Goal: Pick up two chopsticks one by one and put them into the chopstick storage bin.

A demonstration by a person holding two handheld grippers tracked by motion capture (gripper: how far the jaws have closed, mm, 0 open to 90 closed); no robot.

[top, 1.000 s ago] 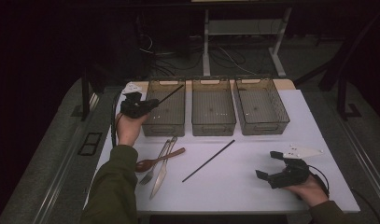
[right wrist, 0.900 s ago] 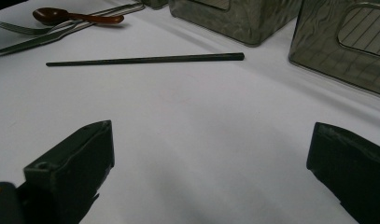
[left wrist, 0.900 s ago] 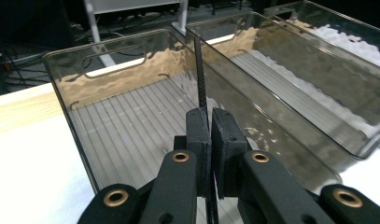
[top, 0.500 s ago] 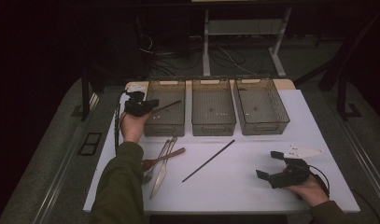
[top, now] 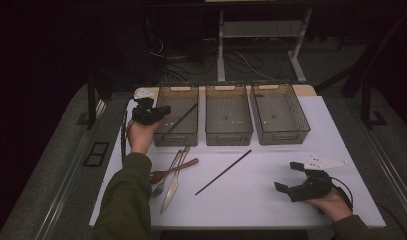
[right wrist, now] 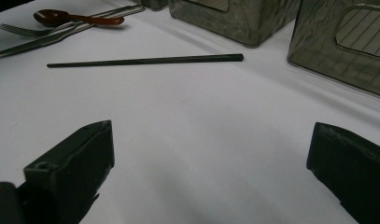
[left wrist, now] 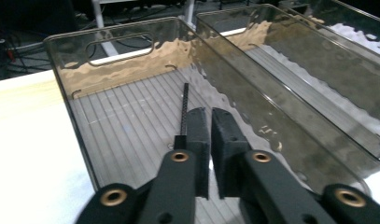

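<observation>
A black chopstick lies slanted on the floor of the left clear bin. My left gripper hovers over that bin's left side. In the left gripper view the jaws stand a narrow slit apart around nothing, and the chopstick runs away from beside the left jaw along the bin's ribbed floor. A second black chopstick lies on the white table. My right gripper rests wide open near the front right, facing that chopstick from a distance.
A middle bin and a right bin stand in a row beside the left one. A brown spoon, a fork and a knife lie together left of the loose chopstick. Cables trail behind the table.
The left gripper lowered the chopstick from above the left bin and let it go; it now lies on the bin floor. The right gripper has not moved.
</observation>
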